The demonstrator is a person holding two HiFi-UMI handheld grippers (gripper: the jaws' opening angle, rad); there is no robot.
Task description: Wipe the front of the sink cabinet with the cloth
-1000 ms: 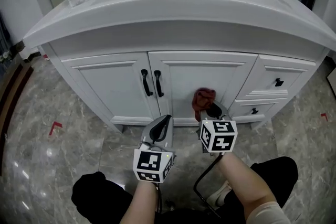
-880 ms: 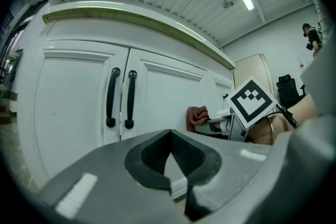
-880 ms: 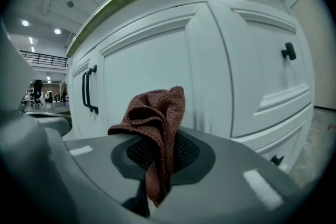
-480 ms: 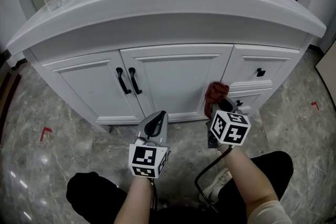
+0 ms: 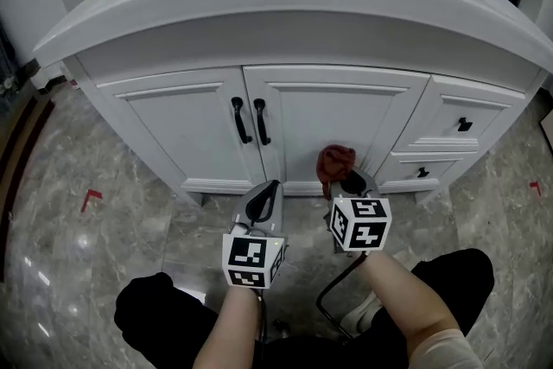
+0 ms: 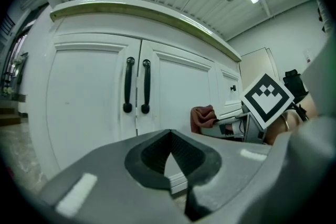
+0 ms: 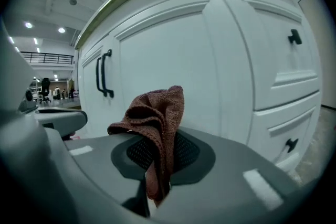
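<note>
Cloth point(image 5: 335, 161) is pinched tight in my right gripper point(image 5: 347, 182), low down just in front of the sink cabinet point(image 5: 311, 112). My left gripper point(image 5: 266, 196) hangs near the cabinet's bottom edge, jaws pressed together, holding nothing.

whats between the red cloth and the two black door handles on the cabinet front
Nothing but the bare white cabinet door panel. In the head view the rust-red knitted cloth sits low and right of the black bar handles.
</note>
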